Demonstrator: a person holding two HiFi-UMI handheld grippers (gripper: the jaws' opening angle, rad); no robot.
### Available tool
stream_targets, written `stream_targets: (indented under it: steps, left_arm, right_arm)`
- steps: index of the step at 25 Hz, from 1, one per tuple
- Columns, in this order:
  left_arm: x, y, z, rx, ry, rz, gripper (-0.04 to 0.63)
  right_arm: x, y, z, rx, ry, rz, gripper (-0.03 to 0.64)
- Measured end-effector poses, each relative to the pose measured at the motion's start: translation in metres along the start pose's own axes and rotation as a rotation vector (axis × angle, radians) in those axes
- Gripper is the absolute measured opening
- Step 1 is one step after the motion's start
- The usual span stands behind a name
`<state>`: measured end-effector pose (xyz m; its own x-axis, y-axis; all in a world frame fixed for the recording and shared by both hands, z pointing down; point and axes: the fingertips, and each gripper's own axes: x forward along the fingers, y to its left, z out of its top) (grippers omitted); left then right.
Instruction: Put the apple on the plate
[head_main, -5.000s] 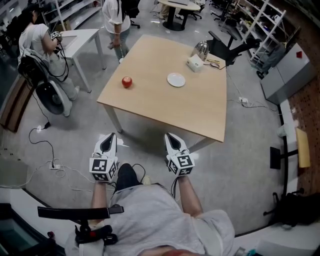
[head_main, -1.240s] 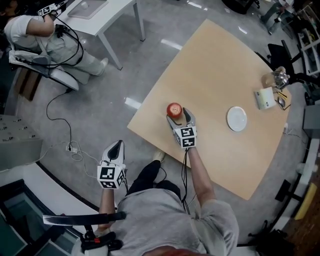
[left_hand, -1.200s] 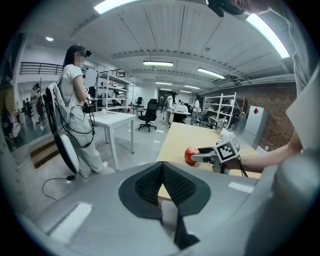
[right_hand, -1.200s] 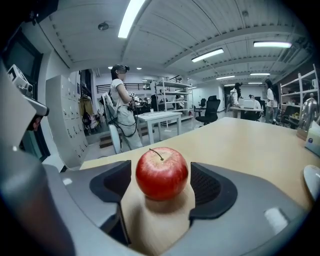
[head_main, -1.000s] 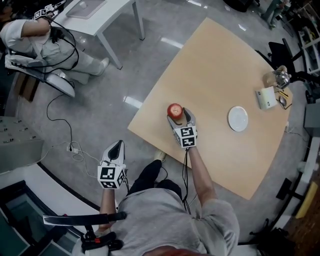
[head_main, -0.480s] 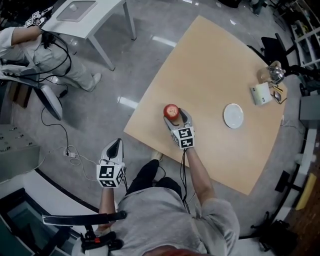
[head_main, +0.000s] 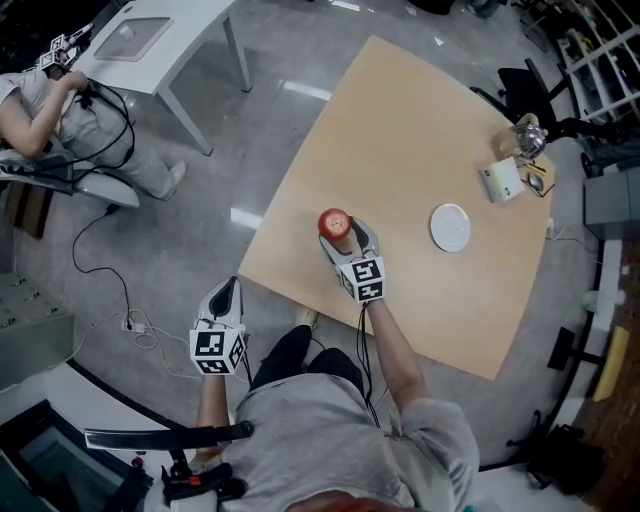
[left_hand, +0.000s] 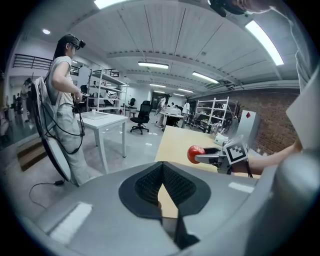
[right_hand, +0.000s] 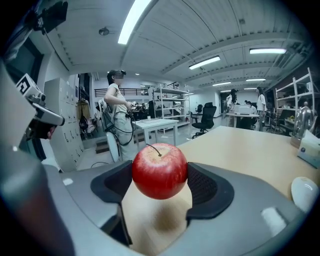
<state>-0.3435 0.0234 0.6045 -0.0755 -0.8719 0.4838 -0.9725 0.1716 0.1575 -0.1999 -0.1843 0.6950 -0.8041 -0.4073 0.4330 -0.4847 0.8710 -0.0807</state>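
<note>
Red apple (right_hand: 159, 171), stem up, clamped in right gripper (head_main: 342, 232); left gripper (left_hand: 161, 186) closed, empty.

Red apple (right_hand: 159, 170), white plate (head_main: 450, 227), tan table (head_main: 420, 130), black-and-white checkered cube (head_main: 363, 280).

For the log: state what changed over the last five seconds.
The right gripper moved forward over the table and shut on the apple, which now seems lifted. The left gripper stayed shut, off the table; the plate stayed empty.
</note>
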Motion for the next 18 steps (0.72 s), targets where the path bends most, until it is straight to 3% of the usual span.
stream_targets:
  steps: [18]
  left_arm:
    - [0.025, -0.047, 0.043, 0.087, -0.061, -0.169, 0.020]
  right_arm:
    - [-0.084, -0.017, 0.047, 0.038, -0.106, -0.140, 0.351]
